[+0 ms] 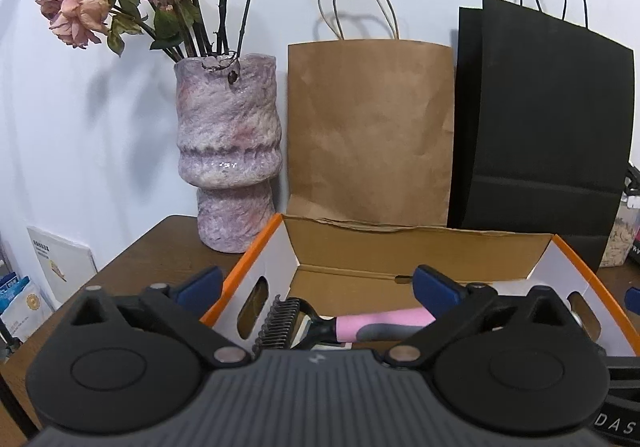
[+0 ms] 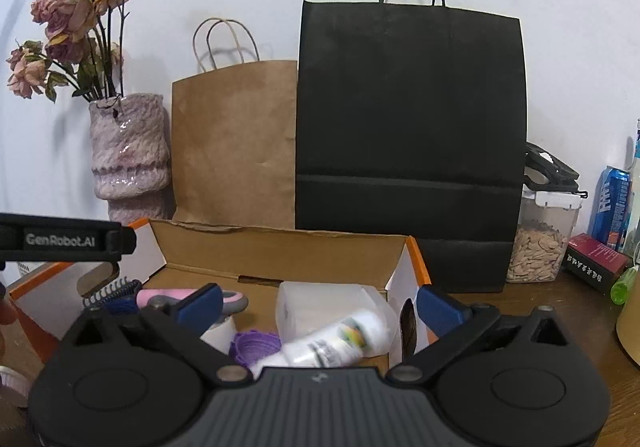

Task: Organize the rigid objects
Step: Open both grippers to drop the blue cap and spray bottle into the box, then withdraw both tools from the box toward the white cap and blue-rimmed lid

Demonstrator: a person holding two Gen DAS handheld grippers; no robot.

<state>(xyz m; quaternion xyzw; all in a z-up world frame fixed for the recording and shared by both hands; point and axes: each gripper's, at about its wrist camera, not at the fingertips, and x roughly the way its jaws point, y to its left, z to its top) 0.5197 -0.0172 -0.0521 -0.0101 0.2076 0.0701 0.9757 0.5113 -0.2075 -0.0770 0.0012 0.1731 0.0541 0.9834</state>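
Here both tools stand wide with nothing between their pads: the left gripper [image 1: 316,283] over the pet comb [image 1: 344,323], the right gripper [image 2: 320,305] over the white bottle [image 2: 340,339]. Both items lie inside the cardboard box [image 2: 280,251], comb toward its left end, bottle toward its right. The comb looks light and stiff, best taken by its rubbery pink handle, away from the metal teeth; the smooth, round bottle may roll or slip.
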